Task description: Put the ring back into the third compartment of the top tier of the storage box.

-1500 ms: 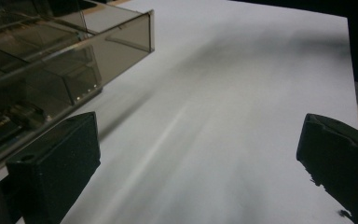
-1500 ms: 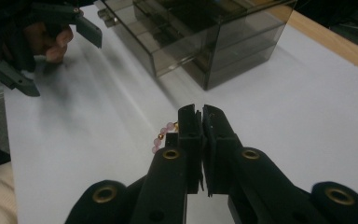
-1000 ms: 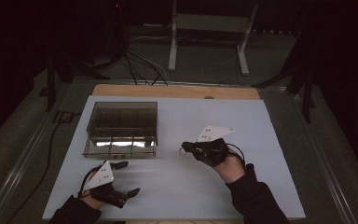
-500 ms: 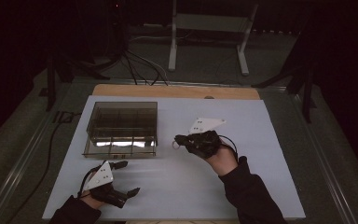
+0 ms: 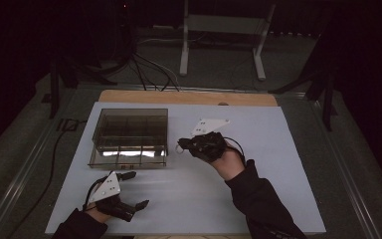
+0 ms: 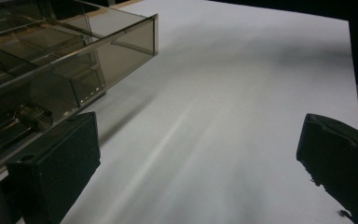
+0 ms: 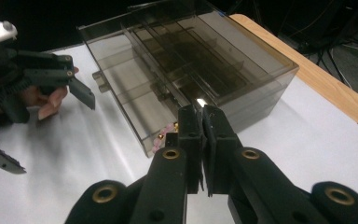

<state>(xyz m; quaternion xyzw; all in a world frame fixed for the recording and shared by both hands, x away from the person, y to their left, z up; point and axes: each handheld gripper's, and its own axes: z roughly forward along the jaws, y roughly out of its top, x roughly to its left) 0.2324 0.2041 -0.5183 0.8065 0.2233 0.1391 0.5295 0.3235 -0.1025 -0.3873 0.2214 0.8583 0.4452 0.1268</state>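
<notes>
A smoky clear plastic box [image 5: 129,134] with several compartments stands on the white table top [image 5: 278,164]. My right gripper [image 5: 181,144] hovers just right of the box's front right corner, pointing at it. In the right gripper view its jaws [image 7: 201,116] are pressed together, and a small string of pink and gold beads [image 7: 164,134] hangs beside them, pinched at the tips. From above the string looks like a pale loop [image 5: 179,147]. My left gripper [image 5: 138,189] rests near the front left of the table, open and holding nothing. The box wall [image 6: 51,56] lies to the left of its jaws [image 6: 200,172].
A wooden strip [image 5: 189,97] borders the table's far edge. Behind it are a metal stand [image 5: 219,30] and cables [image 5: 149,69] on the floor. White surface lies open between the two hands and to the right of the right arm.
My right gripper has moved left and slightly up, from mid-table toward the box's right side, with the beaded string still in it. The left gripper has stayed put.
</notes>
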